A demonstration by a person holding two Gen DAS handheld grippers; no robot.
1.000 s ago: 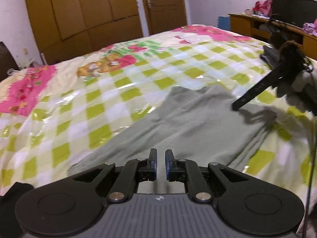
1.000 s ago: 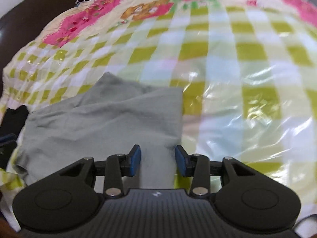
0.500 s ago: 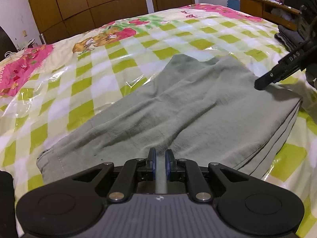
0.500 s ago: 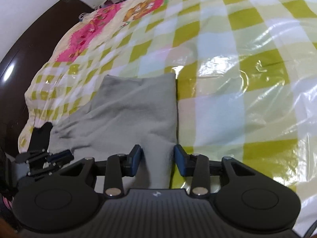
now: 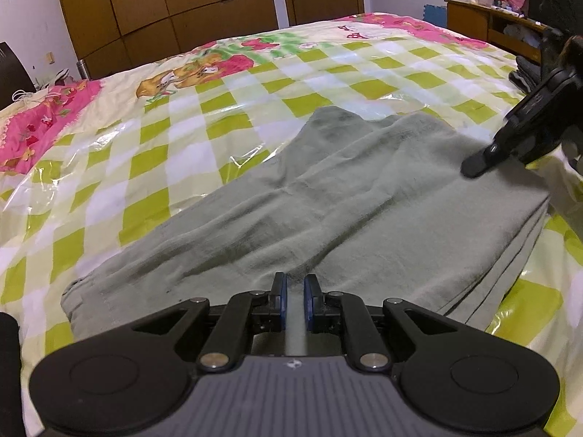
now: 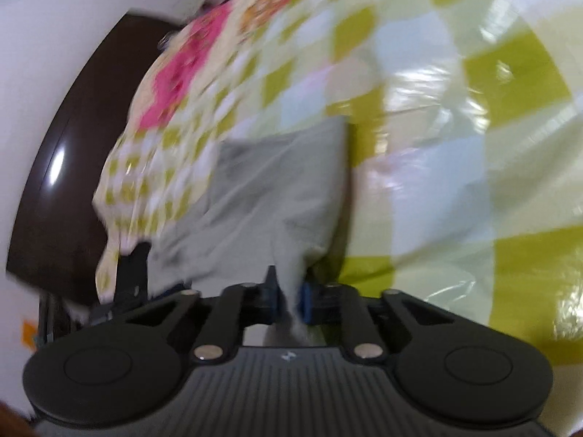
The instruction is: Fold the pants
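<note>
Pants (image 5: 328, 196), grey-green and already folded over once, lie across the middle of the left wrist view on the green and white checked bed cover (image 5: 182, 153), with stacked cloth edges showing at the lower right. The left gripper (image 5: 294, 300) sits at the bottom middle, its blue pads pinched tight on a strip of the pants cloth, just as they were a second ago, but the bed now looks closer and fills more of the frame, so this hand has come down. At the right edge of this view the right gripper (image 5: 473, 167) has its black tip down on the far side of the pants. In the right wrist view, which is blurry and tilted, the right gripper (image 6: 288, 298) is at the bottom middle and the pants (image 6: 277, 196) run from it up toward the middle. Its jaws were wide apart a second ago and have just been closing; now a bunch of grey cloth is squeezed between them. Both hands now seem to hold an edge, so the next fold looks ready to start.
</note>
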